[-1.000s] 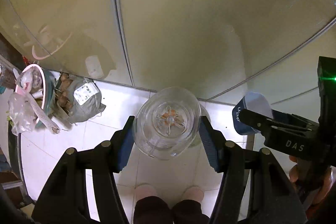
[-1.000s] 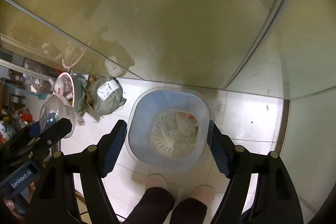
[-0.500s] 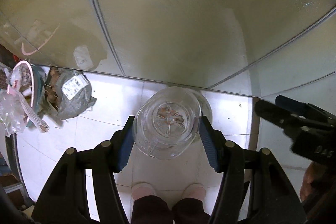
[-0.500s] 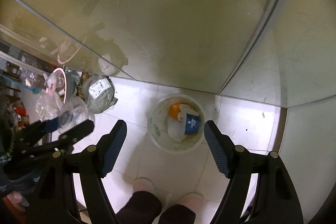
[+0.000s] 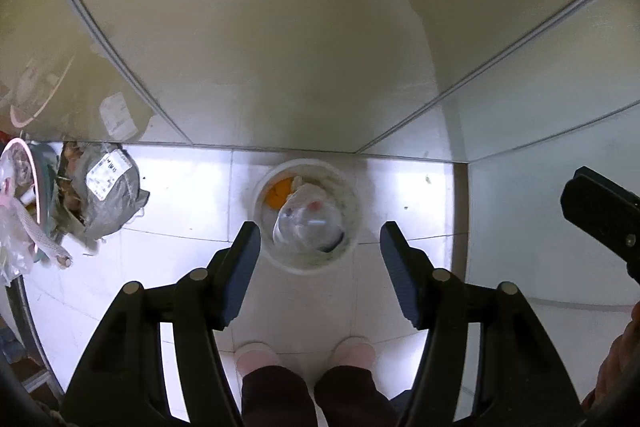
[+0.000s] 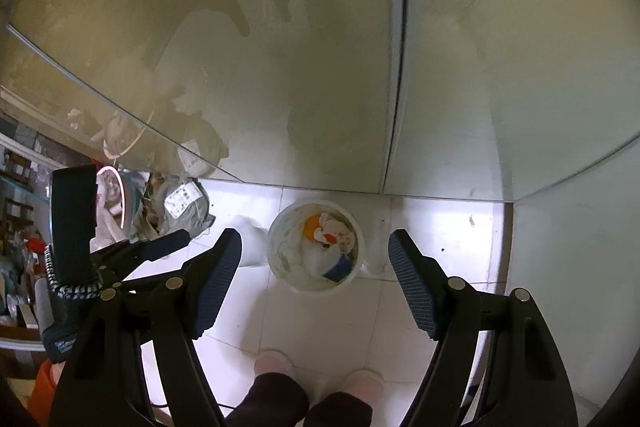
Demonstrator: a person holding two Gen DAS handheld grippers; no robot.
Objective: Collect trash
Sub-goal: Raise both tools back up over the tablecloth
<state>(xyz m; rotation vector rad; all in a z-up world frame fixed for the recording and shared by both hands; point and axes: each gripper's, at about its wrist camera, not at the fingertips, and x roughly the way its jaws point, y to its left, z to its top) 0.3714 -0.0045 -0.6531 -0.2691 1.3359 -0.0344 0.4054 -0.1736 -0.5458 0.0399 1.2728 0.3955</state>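
Note:
A white round trash bucket stands on the white tiled floor below both grippers; it also shows in the right wrist view. Inside lie a clear plastic cup, an orange scrap, a blue paper cup and crumpled white wrappers. My left gripper is open and empty above the bucket. My right gripper is open and empty above it too.
A grey tied trash bag and a pink-rimmed bin with plastic bags sit at the left by the wall. Glossy wall panels rise behind the bucket. The person's feet in pink slippers stand at the bottom.
The right gripper let go of the blue cup, which dropped into the bucket. Then the left gripper opened and the clear plastic cup fell in as well.

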